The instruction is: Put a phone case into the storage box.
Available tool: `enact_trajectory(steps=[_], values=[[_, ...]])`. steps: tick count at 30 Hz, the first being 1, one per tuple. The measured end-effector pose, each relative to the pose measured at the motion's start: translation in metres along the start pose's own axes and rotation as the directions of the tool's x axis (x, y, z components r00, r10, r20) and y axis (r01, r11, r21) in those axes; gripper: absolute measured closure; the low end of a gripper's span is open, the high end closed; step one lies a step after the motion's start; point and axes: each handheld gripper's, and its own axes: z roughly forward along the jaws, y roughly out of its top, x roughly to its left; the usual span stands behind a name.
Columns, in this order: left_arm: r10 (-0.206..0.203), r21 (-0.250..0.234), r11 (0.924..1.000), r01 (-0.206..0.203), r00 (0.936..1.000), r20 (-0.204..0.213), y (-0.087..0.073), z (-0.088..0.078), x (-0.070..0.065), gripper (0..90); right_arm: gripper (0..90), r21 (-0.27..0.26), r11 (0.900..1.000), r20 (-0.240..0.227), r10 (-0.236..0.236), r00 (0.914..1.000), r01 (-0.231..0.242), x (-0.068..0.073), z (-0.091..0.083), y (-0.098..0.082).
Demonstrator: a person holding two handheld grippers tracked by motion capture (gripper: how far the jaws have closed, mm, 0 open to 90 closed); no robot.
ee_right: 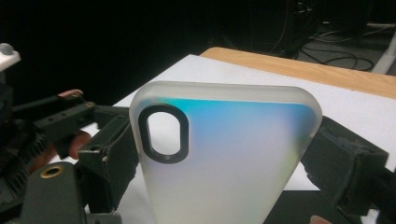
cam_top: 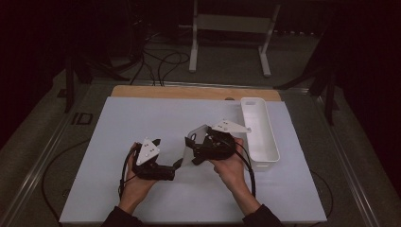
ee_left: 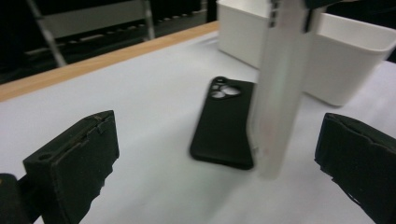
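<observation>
Left gripper [cam_top: 163,158]: sitting left of centre in the high view, jaws standing spread with nothing between them.
Right gripper [cam_top: 201,149]: pinching the frosted phone case [ee_right: 219,158] by its edges, holding it upright at centre frame.
Black phone case [ee_left: 224,121]: lying flat on the white mat [cam_top: 142,118], mid-frame in the left gripper view.
White bin [cam_top: 260,135]: sitting right of centre.

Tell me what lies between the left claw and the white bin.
In the left gripper view, the black phone case and the held frosted case lie between.
</observation>
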Motion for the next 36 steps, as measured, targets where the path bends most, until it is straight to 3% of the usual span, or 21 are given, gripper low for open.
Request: enact_trajectory(steps=[8,16,22,26,36], values=[[-0.011,-0.009,0.9999,0.010,0.9983,-0.058,-0.017,-0.017,0.021,0.0,16.7,0.000,1.000,0.015,-0.007,0.9999,0.007,-0.003,0.000,0.001],[-0.042,-0.013,0.9991,0.041,0.9938,-0.103,-0.044,-0.038,0.039,0.0,16.6,0.005,1.000,0.021,-0.008,0.9997,0.008,-0.005,0.002,0.002],[-0.015,-0.014,0.9998,0.014,0.9917,-0.128,-0.060,-0.052,0.044,0.0,16.6,0.000,1.000,0.035,-0.014,0.9993,0.014,-0.007,0.001,0.005],[-0.024,-0.004,0.9997,0.024,0.9885,-0.149,-0.067,-0.055,0.049,0.0,16.6,-0.003,1.000,0.052,-0.022,0.9984,0.022,-0.009,-0.002,0.010],[-0.045,-0.018,0.9989,0.043,0.9876,-0.150,-0.072,-0.054,0.055,0.0,16.6,-0.025,0.999,0.109,-0.039,0.9933,0.042,-0.023,-0.005,0.028]])
